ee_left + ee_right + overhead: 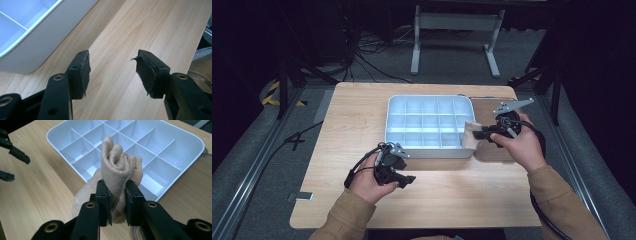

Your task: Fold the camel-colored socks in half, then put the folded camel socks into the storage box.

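Note:
A white divided tray [390, 118] with several compartments sits on the middle of the wooden table [352, 115]; its rim [57, 147] lies ahead of the right gripper. My right gripper [484, 134] is shut on a rolled beige sock [117, 167], held just over the tray's right near corner [471, 134]. My left gripper [408, 179] stands open over bare table near the tray's front left corner [15, 62], with nothing between its fingers [83, 72].
A dark flat mat or lid [492, 150] lies on the table right of the tray, under the right hand. The left gripper [12, 155] appears far off at the left of the right gripper view. Table legs and cables [372, 60] lie on the floor beyond.

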